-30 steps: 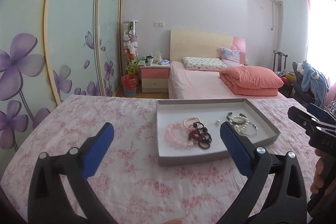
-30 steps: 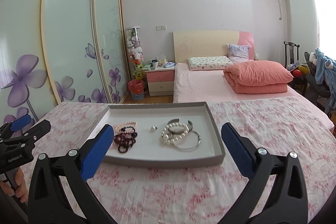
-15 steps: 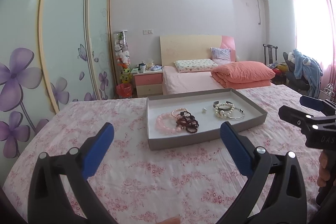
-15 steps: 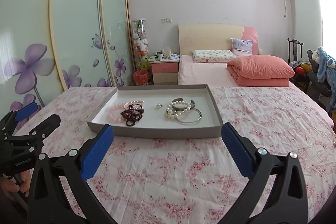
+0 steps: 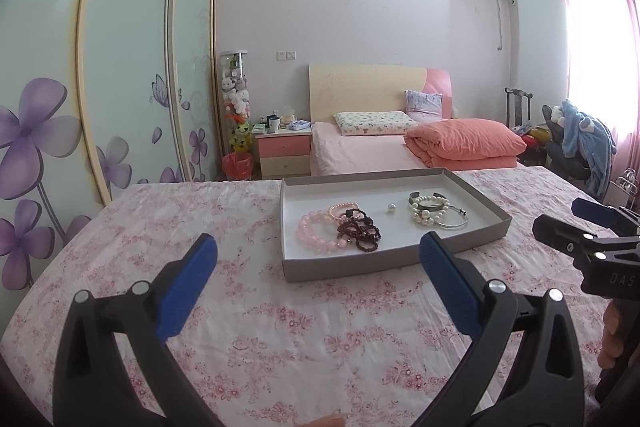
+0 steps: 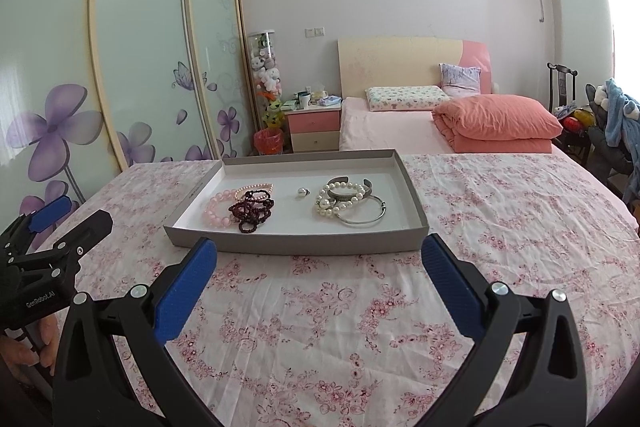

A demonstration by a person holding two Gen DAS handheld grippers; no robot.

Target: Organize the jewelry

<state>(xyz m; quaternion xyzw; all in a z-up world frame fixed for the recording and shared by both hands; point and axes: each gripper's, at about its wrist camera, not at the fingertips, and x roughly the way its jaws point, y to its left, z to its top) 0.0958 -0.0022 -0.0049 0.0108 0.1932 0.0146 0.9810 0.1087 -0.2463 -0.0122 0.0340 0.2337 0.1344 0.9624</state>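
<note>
A shallow grey tray (image 5: 400, 257) (image 6: 296, 241) lies on the floral cloth. In it are a pink bead bracelet (image 5: 314, 235) (image 6: 218, 207), a dark red bead bracelet (image 5: 360, 229) (image 6: 254, 211), a single pearl (image 5: 391, 207) (image 6: 302, 191), a white pearl bracelet (image 5: 428, 215) (image 6: 334, 205) and a silver bangle (image 5: 454, 223) (image 6: 366, 217). My left gripper (image 5: 318, 253) (image 6: 66, 215) is open, short of the tray's near left side. My right gripper (image 6: 319, 259) (image 5: 568, 217) is open and empty, just before the tray's front wall.
The pink floral cloth (image 6: 360, 307) covers a wide flat surface. Sliding wardrobe doors (image 5: 120, 67) with purple flowers stand at left. Behind are a bed (image 6: 440, 123) with an orange quilt, a pink nightstand (image 6: 314, 129) and a chair with clothes (image 5: 580, 143).
Both grippers have drawn back and risen from the tray, which now sits farther away in both views. Both stay open and empty.
</note>
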